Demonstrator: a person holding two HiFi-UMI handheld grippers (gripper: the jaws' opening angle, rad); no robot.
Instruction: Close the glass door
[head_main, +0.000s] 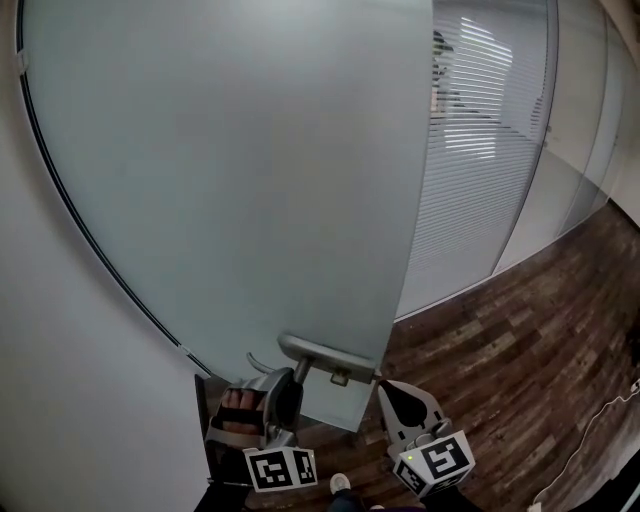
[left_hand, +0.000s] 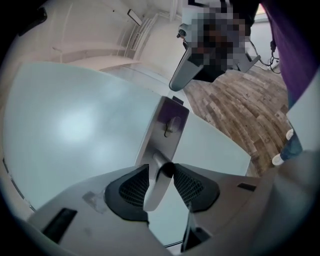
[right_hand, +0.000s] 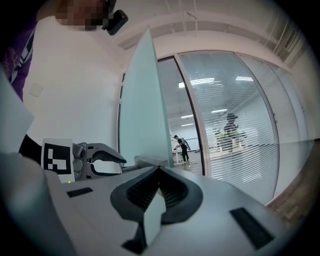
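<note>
The frosted glass door (head_main: 230, 180) fills the upper left of the head view, its free edge running down to the metal lever handle (head_main: 325, 354). My left gripper (head_main: 290, 385) reaches up to that handle from below. In the left gripper view the lever (left_hand: 157, 187) lies between the dark pads, with a gap along its right side, so the left gripper (left_hand: 161, 167) is open around it. The right gripper (head_main: 390, 392) hangs just right of the door edge, shut and holding nothing. In its own view the right gripper (right_hand: 160, 169) has its tips together, beside the door edge (right_hand: 145, 110).
A white wall (head_main: 60, 380) borders the door on the left. A glass partition with blinds (head_main: 480, 150) stands to the right, above a dark wood floor (head_main: 520, 340). A shoe (head_main: 341, 484) shows at the bottom, and a white cable (head_main: 600, 420) lies at the far right.
</note>
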